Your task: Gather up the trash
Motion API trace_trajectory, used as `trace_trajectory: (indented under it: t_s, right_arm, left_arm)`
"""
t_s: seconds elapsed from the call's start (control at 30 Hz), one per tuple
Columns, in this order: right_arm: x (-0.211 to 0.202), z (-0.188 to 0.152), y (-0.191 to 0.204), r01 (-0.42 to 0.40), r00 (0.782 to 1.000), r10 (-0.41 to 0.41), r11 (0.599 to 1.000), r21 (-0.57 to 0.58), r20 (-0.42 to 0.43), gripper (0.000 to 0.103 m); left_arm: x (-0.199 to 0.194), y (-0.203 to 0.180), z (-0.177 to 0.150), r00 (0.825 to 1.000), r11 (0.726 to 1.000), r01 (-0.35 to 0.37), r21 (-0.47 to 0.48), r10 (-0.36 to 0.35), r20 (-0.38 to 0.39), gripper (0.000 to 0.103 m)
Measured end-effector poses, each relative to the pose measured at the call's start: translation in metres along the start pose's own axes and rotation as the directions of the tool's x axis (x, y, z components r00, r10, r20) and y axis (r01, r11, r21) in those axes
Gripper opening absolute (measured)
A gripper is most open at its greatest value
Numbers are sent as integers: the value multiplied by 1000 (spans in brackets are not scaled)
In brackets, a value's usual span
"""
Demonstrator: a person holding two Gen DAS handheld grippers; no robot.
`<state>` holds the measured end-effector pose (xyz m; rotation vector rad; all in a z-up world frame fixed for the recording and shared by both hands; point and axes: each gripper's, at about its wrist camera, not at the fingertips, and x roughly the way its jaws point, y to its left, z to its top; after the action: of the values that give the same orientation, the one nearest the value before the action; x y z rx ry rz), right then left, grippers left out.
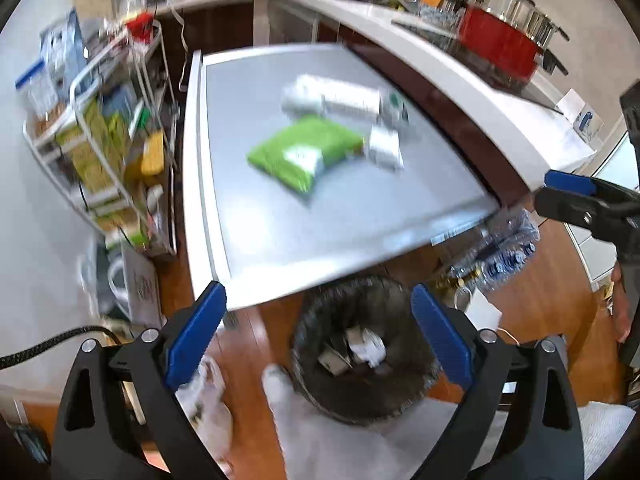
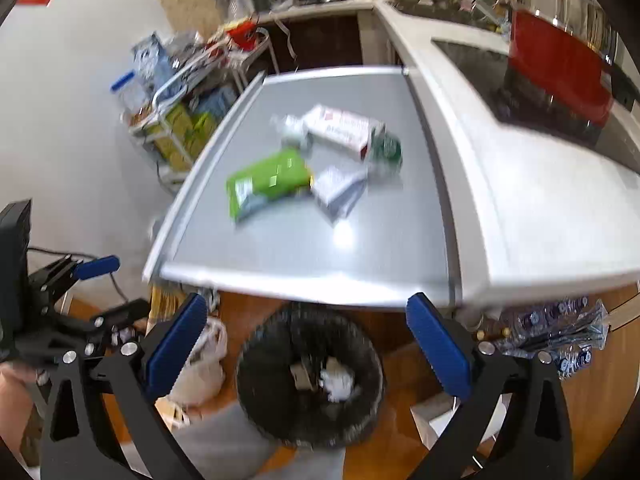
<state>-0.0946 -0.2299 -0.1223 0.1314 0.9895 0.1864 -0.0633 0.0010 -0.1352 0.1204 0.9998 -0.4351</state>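
On the grey table lie a green packet, a small white box, a white-and-red carton and a green-and-white can. A black-lined bin stands on the floor below the table's near edge, with crumpled paper inside. My left gripper is open and empty above the bin. My right gripper also hangs open and empty over the bin.
A wire cart full of packages stands left of the table. The white counter with a red pot runs along the right. A pack of water bottles and a white plastic bag flank the bin.
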Motion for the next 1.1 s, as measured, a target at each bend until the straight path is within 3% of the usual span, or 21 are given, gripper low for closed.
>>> trace_trajectory:
  t_s: [0.17, 0.27, 0.5, 0.77, 1.1]
  right_arm:
    - [18, 40, 6, 52, 998, -52, 999, 1, 42, 98]
    - [37, 66, 3, 37, 999, -37, 999, 23, 36, 98]
    - [111, 111, -10, 71, 993, -67, 996, 47, -100, 98]
    - [174, 132, -21, 141, 965, -127, 989, 47, -230, 98]
    - [211, 139, -37, 156, 946, -128, 985, 73, -299, 97]
  left_arm:
    - [8, 13, 32, 999, 998, -17, 58, 15, 33, 98]
    - [19, 22, 53, 999, 996, 7, 93, -10, 33, 98]
    - [61, 31, 93, 994, 976, 107, 189, -103, -31, 98]
    - [117, 39, 119, 963, 932, 249, 262, -210, -168, 98]
    - [161, 38, 137, 938, 891, 311, 330, -232, -257, 98]
